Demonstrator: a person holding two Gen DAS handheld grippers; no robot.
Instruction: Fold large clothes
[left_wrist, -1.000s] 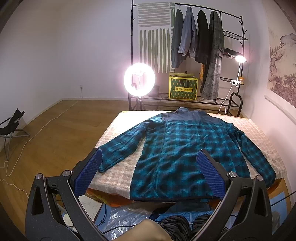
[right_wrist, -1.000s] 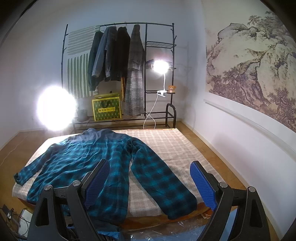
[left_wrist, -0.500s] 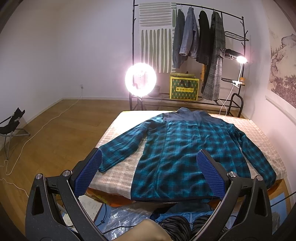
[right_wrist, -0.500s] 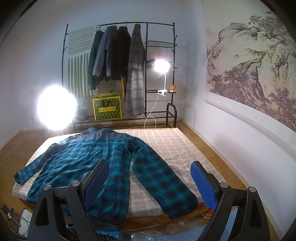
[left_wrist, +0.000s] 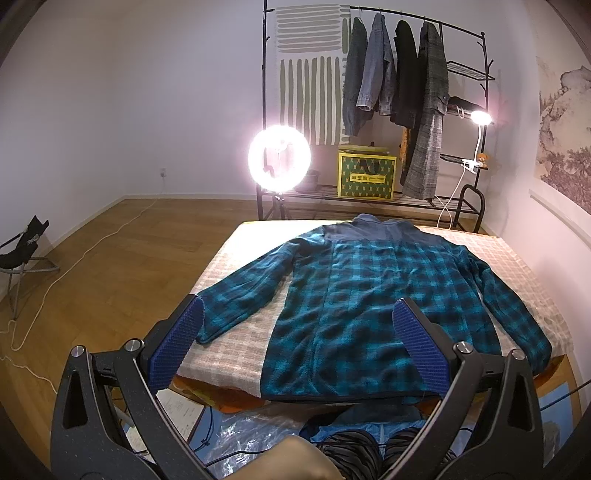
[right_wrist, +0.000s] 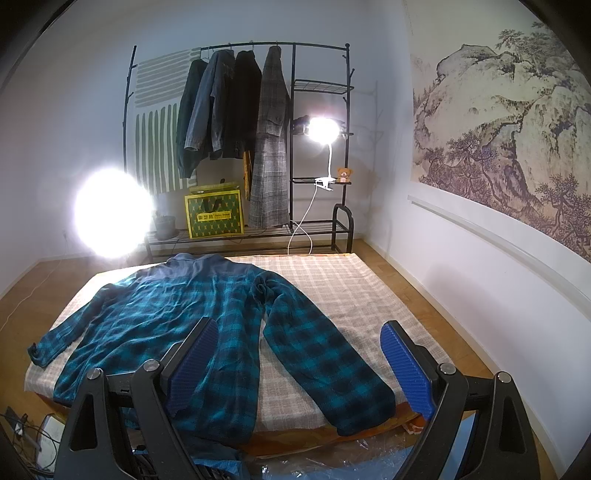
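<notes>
A teal and black plaid fleece jacket (left_wrist: 373, 295) lies flat and spread out, back up, on a checked cloth over a low table (left_wrist: 236, 343), sleeves out to both sides. It also shows in the right wrist view (right_wrist: 177, 325). My left gripper (left_wrist: 295, 339) is open and empty, held above the near hem and the left sleeve cuff. My right gripper (right_wrist: 299, 365) is open and empty, held above the right sleeve (right_wrist: 325, 358) near the table's front edge.
A clothes rack (left_wrist: 391, 74) with hanging coats and a yellow box (left_wrist: 365, 177) stands behind the table. A ring light (left_wrist: 279, 158) glares at the back left. Cables and plastic sheet (left_wrist: 251, 432) lie on the floor in front. A wall (right_wrist: 480, 280) runs along the right.
Both grippers have shifted very slightly; the views are almost the same. The jacket has not moved and both grippers stay open.
</notes>
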